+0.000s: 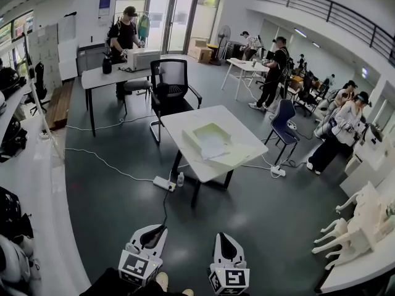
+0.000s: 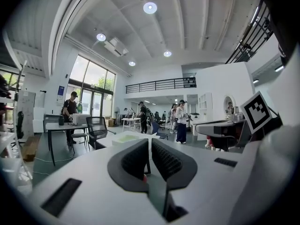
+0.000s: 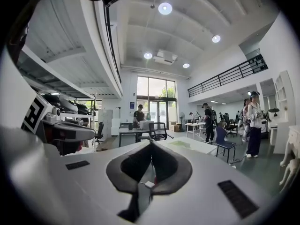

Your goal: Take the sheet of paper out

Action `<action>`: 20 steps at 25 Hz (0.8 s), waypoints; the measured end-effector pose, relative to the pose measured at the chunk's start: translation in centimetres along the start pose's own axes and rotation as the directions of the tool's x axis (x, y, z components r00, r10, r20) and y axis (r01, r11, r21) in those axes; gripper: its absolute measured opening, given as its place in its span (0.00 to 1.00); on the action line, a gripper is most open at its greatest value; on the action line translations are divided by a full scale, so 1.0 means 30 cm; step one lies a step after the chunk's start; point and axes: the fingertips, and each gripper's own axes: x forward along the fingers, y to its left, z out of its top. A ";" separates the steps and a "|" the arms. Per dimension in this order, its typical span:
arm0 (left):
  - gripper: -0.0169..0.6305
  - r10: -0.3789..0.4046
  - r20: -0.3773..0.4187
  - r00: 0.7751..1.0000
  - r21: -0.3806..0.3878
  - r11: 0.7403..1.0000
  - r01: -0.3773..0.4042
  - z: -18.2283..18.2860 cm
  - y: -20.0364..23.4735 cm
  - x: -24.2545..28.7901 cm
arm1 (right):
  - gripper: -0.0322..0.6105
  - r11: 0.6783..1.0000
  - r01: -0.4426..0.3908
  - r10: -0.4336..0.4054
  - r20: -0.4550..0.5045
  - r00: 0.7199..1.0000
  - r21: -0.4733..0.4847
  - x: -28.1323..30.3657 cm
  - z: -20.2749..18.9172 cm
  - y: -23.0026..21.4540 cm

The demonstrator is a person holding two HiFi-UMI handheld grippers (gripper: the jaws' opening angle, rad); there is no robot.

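Across the dark grey floor, well apart from both grippers, stands a white square table (image 1: 185, 125). On it lies a white sheet of paper (image 1: 214, 147), resting against a shallow pale green tray (image 1: 208, 130); whether it lies inside the tray or on top cannot be told. A black mesh office chair (image 1: 170, 82) sits behind the table. Low in the head view, the left gripper (image 1: 157, 232) and right gripper (image 1: 225, 242) point roughly level towards the table. Each has its dark padded jaws clenched together, grasping nothing.

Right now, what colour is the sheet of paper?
The paper is white; head view shows it best.
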 end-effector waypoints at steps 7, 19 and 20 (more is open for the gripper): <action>0.09 0.004 0.013 1.000 -0.009 1.000 -0.004 0.005 0.168 -0.012 | 0.08 0.999 -0.012 0.012 0.015 1.000 -0.035 0.111 0.036 0.128; 0.09 0.018 0.025 1.000 -0.014 1.000 -0.018 0.044 0.341 0.251 | 0.08 1.000 -0.002 0.003 0.007 1.000 -0.022 0.410 0.036 0.034; 0.09 0.017 0.026 1.000 -0.011 1.000 -0.016 0.048 0.351 0.295 | 0.08 1.000 -0.004 0.004 0.005 1.000 -0.011 0.452 0.036 0.010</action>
